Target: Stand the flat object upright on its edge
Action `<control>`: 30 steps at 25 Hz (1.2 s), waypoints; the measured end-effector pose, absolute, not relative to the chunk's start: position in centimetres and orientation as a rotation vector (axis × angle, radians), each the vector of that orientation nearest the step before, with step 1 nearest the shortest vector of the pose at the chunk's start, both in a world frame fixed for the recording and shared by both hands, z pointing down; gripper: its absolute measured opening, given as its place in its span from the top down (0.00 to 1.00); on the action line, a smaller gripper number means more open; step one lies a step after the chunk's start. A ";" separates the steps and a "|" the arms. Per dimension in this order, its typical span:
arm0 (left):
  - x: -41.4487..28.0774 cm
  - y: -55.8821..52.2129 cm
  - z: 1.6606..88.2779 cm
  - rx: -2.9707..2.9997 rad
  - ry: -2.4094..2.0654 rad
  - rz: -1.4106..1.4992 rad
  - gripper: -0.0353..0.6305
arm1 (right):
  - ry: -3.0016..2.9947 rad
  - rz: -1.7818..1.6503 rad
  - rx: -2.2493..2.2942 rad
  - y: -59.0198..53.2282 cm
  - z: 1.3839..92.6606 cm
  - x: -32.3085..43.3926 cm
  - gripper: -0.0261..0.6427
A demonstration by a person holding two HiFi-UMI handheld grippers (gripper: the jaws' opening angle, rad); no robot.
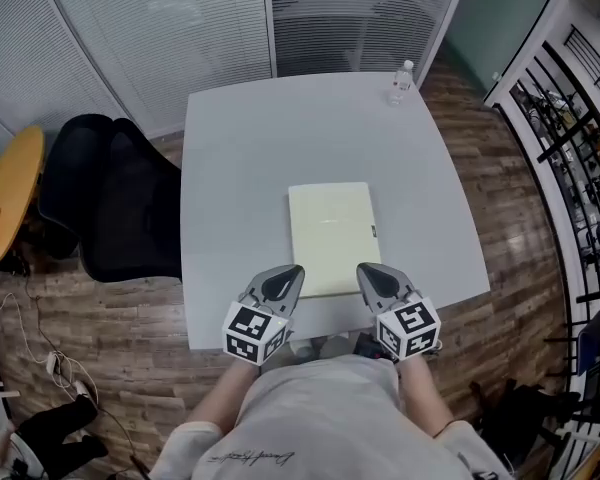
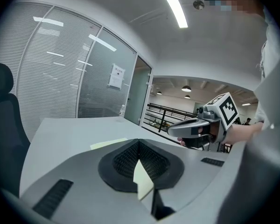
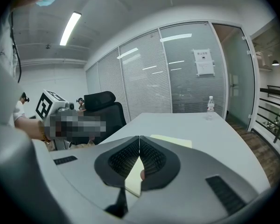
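A pale yellow flat book (image 1: 330, 233) lies flat in the middle of the grey table (image 1: 240, 168). My left gripper (image 1: 292, 273) hovers over the book's near left corner, and my right gripper (image 1: 368, 271) over its near right corner. Both are shut with nothing held. In the left gripper view the shut jaws (image 2: 139, 141) point across the table, with the book (image 2: 109, 143) beyond them and the right gripper (image 2: 196, 127) to the right. The right gripper view shows its shut jaws (image 3: 139, 138) and the book (image 3: 172, 140) ahead.
A clear water bottle (image 1: 401, 81) stands at the table's far right corner. A black office chair (image 1: 110, 198) sits to the left of the table, beside a yellow round table (image 1: 10, 193). Glass walls with blinds stand behind, and a black railing (image 1: 580, 158) at the right.
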State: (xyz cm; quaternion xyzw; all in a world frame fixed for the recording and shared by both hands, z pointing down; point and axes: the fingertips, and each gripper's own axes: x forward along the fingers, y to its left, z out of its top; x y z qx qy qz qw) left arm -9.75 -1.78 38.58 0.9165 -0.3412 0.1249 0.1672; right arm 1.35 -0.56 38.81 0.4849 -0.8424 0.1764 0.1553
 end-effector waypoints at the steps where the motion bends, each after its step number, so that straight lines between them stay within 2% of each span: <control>1: -9.7 -1.9 38.6 2.605 -0.974 0.354 0.93 | -2.414 0.506 1.385 -0.7 38.9 1.4 0.92; 30: -8.2 -4.0 41.3 2.517 -1.007 0.471 0.93 | -2.371 0.587 1.329 -3.5 41.1 5.9 0.92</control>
